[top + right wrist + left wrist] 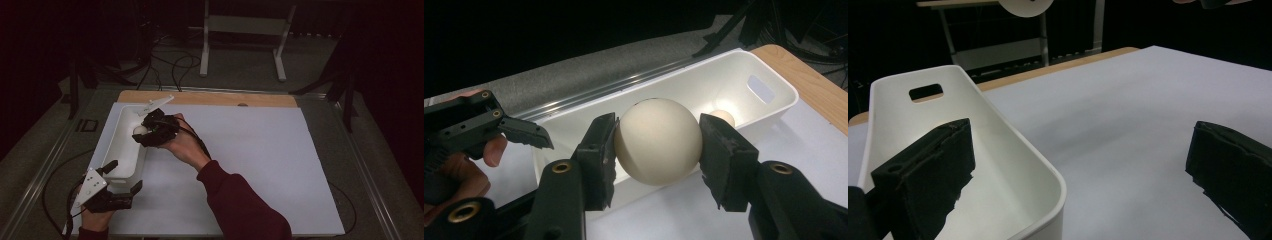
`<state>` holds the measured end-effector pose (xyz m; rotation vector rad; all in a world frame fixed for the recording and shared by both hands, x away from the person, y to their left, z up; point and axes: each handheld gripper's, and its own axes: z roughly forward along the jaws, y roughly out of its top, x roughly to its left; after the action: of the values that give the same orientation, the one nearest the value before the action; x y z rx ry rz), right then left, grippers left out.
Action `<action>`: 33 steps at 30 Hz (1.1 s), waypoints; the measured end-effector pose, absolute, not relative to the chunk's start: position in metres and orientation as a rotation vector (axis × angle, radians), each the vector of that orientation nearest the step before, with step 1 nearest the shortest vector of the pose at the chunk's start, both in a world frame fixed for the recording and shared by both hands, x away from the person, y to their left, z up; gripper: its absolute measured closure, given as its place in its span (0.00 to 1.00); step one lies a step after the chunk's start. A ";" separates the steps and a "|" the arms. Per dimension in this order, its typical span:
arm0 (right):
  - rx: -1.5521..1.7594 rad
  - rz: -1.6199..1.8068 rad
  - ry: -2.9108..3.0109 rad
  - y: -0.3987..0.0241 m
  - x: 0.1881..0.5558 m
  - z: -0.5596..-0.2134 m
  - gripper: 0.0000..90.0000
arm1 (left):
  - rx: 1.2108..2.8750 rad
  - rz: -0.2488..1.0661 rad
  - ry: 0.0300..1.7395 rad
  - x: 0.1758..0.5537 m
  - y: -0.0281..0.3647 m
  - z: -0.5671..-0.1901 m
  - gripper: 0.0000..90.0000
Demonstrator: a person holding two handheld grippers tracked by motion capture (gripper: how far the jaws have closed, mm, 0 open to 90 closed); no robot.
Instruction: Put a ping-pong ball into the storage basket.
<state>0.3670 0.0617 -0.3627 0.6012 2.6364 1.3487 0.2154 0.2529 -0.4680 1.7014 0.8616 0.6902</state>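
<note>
Nearest the person, the left gripper [121, 176] stood released, its jaws straddling the near end wall of a long white plastic bin [116, 145] on the paper-covered desk [240, 165]. Farther along, the right gripper [658, 145] was clenched on a smooth cream ball [658, 141] above the bin, pads across its widest part. The ball looked hard, light and slippery; a smaller ball [723, 117] lay at the bin's far end.

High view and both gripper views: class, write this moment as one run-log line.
right gripper: shut on cream ball, over white bin | left gripper: open, jaws astride bin's near wall | bin: second ball inside
</note>
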 end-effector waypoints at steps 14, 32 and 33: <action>0.588 1.345 2.647 0.073 0.366 -0.365 0.56 | 1.699 0.691 0.862 0.215 0.254 -0.468 0.00; 0.576 1.358 2.663 0.086 0.362 -0.367 0.56 | 1.696 0.688 0.860 0.215 0.254 -0.467 0.00; 0.577 1.357 2.664 0.087 0.362 -0.367 0.56 | 1.695 0.688 0.859 0.215 0.254 -0.467 0.00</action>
<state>0.3625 0.0869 -0.3671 0.5774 2.6637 1.3570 0.2149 0.2536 -0.4674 1.6953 0.8595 0.6878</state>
